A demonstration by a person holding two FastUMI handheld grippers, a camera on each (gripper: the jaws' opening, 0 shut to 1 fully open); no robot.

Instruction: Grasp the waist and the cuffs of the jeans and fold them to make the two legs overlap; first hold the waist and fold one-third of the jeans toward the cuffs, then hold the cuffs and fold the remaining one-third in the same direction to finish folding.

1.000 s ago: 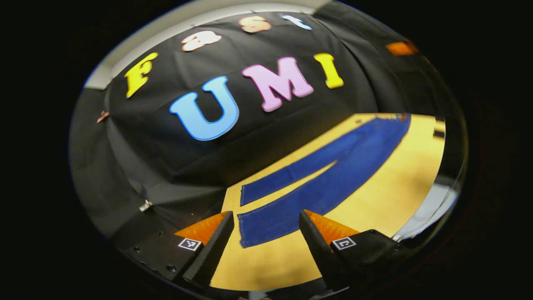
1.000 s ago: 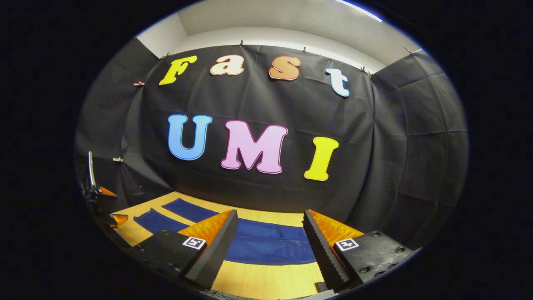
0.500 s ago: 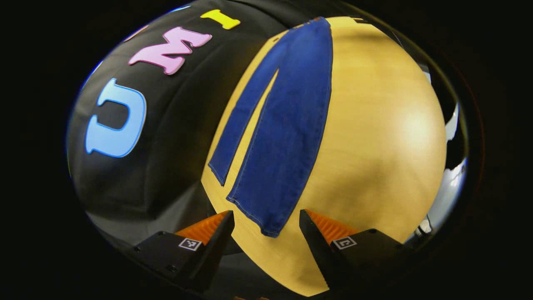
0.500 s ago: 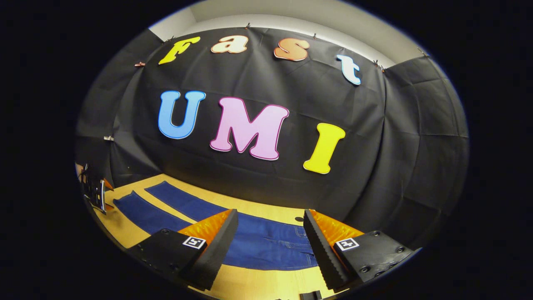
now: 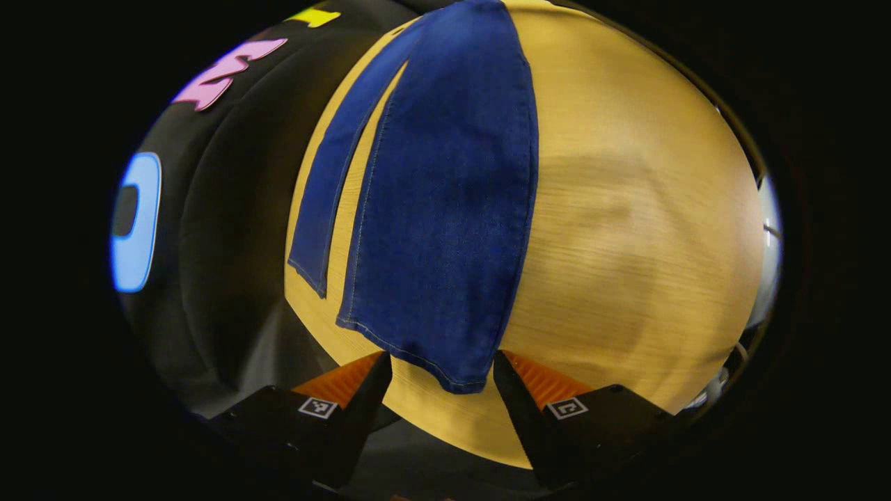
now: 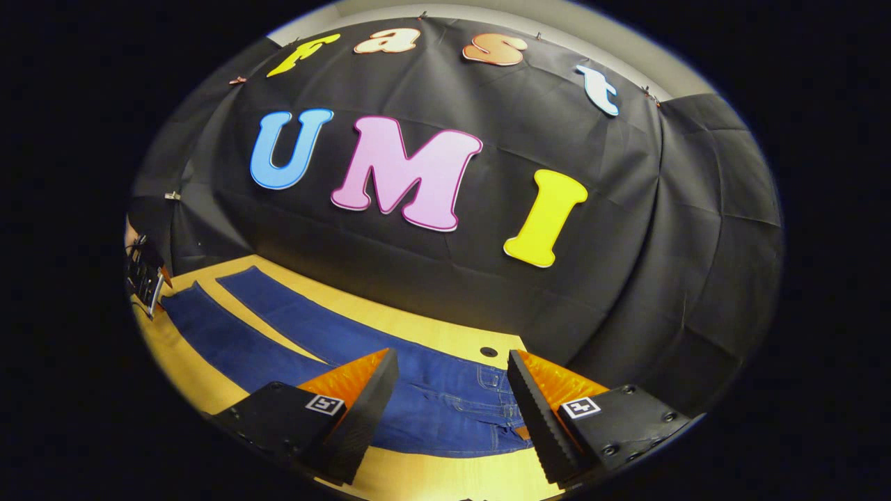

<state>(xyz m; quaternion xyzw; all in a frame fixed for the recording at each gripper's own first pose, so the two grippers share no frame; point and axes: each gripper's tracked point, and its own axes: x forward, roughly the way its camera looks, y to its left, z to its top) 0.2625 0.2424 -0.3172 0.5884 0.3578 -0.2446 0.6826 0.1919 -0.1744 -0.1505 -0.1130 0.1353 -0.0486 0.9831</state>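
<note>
Left gripper (image 5: 443, 376) and right gripper (image 6: 452, 390) hover, jaws spread wide.

Worktop (image 5: 626, 229): light wood-grain surface, small round hole (image 6: 489, 352) near its far edge. Jeans (image 5: 438, 209) lie flat on it, legs spread apart in a narrow V, a bare strip of wood between them.

Left gripper view looks down near the jeans (image 5: 445, 209) cuffs, right gripper view over the waist; both share the table (image 5: 626, 223).
</note>
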